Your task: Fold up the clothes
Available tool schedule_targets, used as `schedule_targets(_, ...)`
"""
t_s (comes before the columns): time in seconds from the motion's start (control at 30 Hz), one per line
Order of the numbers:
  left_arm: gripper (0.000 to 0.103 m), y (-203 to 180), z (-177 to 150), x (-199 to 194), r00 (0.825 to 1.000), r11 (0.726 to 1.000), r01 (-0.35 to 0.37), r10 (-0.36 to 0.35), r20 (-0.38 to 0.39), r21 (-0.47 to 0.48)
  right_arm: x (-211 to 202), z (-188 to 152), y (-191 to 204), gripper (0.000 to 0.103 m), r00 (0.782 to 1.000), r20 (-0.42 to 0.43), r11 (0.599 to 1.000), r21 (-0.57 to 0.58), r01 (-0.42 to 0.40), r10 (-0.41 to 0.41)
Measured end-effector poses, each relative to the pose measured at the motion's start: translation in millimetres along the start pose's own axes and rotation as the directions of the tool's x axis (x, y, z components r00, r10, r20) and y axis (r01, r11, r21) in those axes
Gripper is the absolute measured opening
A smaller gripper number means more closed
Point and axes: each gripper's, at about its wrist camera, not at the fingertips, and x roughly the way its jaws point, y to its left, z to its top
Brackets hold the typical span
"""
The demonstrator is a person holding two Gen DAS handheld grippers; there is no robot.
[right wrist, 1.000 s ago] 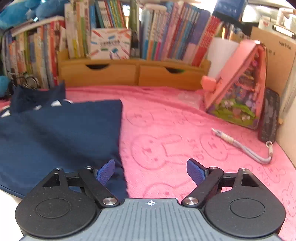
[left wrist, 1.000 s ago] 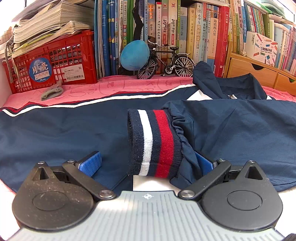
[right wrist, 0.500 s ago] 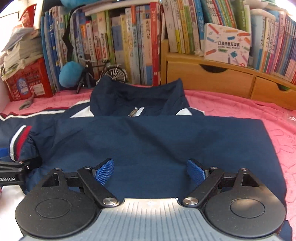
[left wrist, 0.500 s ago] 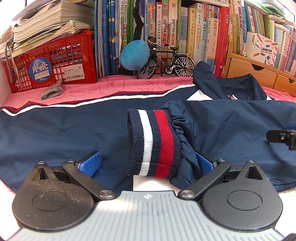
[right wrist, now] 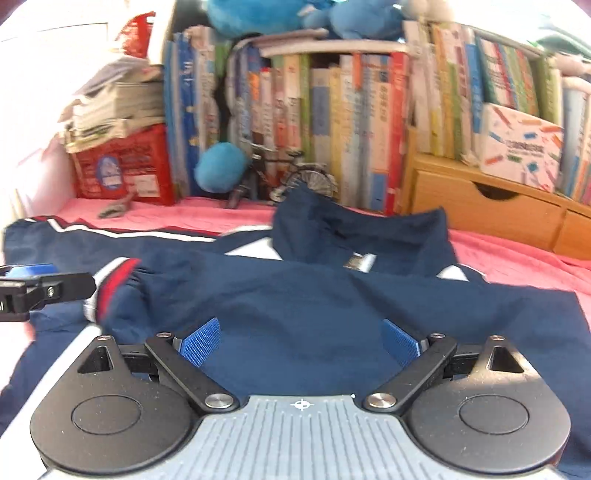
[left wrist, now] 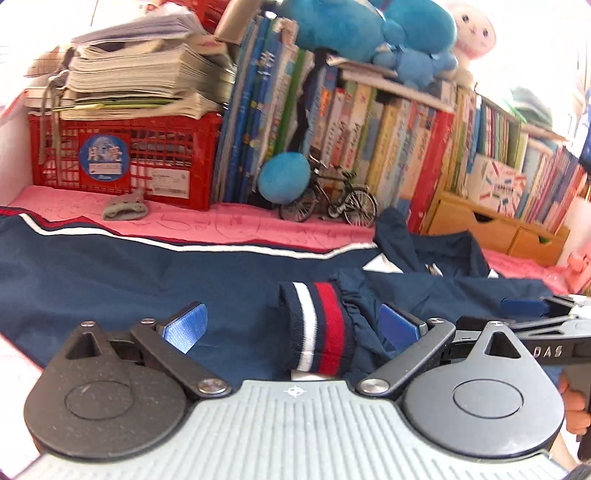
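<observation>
Navy jacket [left wrist: 147, 280] of thin, smooth woven cloth, spread flat over a pink terry cover [left wrist: 229, 225] with faint drawn figures, on what seems a table. White and red piping along the far edge of the sleeve. Ribbed knit cuff [left wrist: 317, 325] in navy, white and red stripes, standing between the open fingers of the left claw [left wrist: 291, 328]; cannot tell whether touched by them. Gathered, wrinkled cloth just beside the cuff. Collar [right wrist: 354, 229] raised and crumpled, with a metal zipper part under it.

Left claw released, blue ribbed pads [left wrist: 186, 326] set wide apart. Right claw [right wrist: 301, 341] also released, low above the folded navy panel, grasping nothing. In the left wrist view, the right claw coming in from the right edge with white letters "DAS" on its black arm, and part of a hand [left wrist: 574, 406] behind it.

Behind the jacket: red plastic lattice crate [left wrist: 125, 158] with a round blue sticker and a white barcode label, writing too blurred to read; stack of papers [left wrist: 147, 81] on top. Small grey rag [left wrist: 123, 208] in front of the crate. Round blue plush ball [left wrist: 284, 177] touching a small metal model bicycle [left wrist: 332, 199]. Row of upright books [left wrist: 369, 147], spines with Chinese characters, not readable. Wooden drawer box [right wrist: 487, 206] with half-round cut handles. Blue plush toys [left wrist: 369, 26] up on the shelf.
</observation>
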Motion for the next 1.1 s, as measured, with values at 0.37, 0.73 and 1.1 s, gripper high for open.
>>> schedule_targets(0.37,0.101,172,49,29,0.837,0.792,-0.537,0.542,-0.071,-0.289,50,0,70,0.065,0.997,-0.057,0.994,-0.092,-0.063,0.058)
schedule_targets(0.73,0.009,233,64,74,0.715,0.621,-0.669,0.688,-0.127,-0.408,52,-4,68,0.078,0.998,-0.064,0.996,-0.079,-0.034,0.029)
schedule_targets(1.1,0.003,74,107,-32,0.849,0.921,-0.366,0.39,0.358,-0.133,9,-1,15,0.084,0.992,-0.009,0.973,0.196,-0.12,0.124)
